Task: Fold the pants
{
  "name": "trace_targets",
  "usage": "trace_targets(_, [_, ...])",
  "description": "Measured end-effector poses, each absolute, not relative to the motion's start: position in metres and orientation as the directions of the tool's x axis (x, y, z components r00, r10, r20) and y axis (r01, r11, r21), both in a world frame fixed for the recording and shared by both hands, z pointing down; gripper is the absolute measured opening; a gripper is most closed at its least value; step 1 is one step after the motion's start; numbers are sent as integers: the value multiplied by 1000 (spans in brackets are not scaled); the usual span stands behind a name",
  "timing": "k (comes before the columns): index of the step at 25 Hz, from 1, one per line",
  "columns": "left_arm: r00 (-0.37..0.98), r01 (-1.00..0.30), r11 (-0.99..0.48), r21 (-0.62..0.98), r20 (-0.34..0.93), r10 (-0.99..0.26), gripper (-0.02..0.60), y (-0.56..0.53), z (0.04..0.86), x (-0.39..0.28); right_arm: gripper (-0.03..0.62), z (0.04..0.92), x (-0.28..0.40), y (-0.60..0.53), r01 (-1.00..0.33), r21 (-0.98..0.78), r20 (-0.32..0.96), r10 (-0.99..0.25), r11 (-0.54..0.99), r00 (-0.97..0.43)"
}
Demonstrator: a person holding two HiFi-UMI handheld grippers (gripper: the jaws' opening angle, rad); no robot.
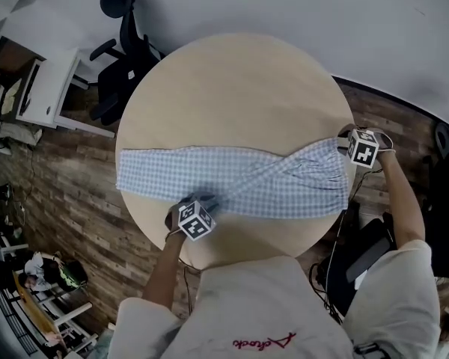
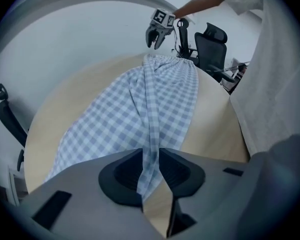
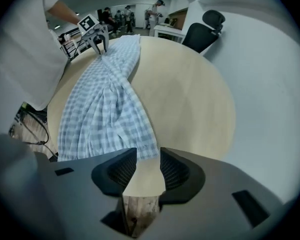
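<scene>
Blue-and-white checked pants (image 1: 232,182) lie stretched left to right across the round wooden table (image 1: 232,88), twisted over near the right end. My left gripper (image 1: 202,202) points down at the pants' near edge, left of the middle. In the left gripper view a raised fold of the pants (image 2: 149,134) runs between the parted pads of the left gripper (image 2: 151,171), which is open. My right gripper (image 1: 343,137) hangs at the table's right rim by the gathered end. In the right gripper view the right gripper (image 3: 148,166) is open, the cloth's edge (image 3: 140,151) just beyond its pads.
A black office chair (image 1: 123,58) and a white desk (image 1: 49,88) stand beyond the table at the upper left, on wooden flooring (image 1: 52,193). Black equipment (image 1: 367,256) sits on the floor by my right side. People stand far off in the right gripper view (image 3: 155,11).
</scene>
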State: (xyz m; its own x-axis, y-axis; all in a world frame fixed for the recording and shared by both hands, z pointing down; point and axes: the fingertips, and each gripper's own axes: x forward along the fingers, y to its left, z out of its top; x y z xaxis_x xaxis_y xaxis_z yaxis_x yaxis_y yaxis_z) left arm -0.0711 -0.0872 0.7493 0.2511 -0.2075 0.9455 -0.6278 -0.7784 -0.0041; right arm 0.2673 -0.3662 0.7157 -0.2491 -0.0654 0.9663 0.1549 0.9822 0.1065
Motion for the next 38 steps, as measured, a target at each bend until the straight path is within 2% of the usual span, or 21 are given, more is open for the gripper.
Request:
trace_targets(3, [247,-618,-786,16,953,-174,93,-86,753,-71,155,723,262,-379,198,35,979,6,980,-203])
trace_targets(8, [236,-616,-787,34,961,-143,86,-79,763,-71,153,741,254,-382,228,-54,982,92,972,-163])
trace_targets(18, [240,-592,-804,62,965,-102,37,-80,768,-77,57,756,249,-372,210,-186,968,216,960,-129])
trace_targets(24, [245,-577,-817,23,958,-146,34,-92,751,-87,54,719,256,-385,199,-72,973,113,977,-202])
trace_targets(33, [250,-545,-830,-119,922,-296,34,-104,715,-95,54,630,274,-365,184,255,935,-194,949,-296])
trace_targets(38, [261,-521,-841,-149,910,-323,34,-87,711,-93,54,619,295,-319,190,390,897,-324,901,-302])
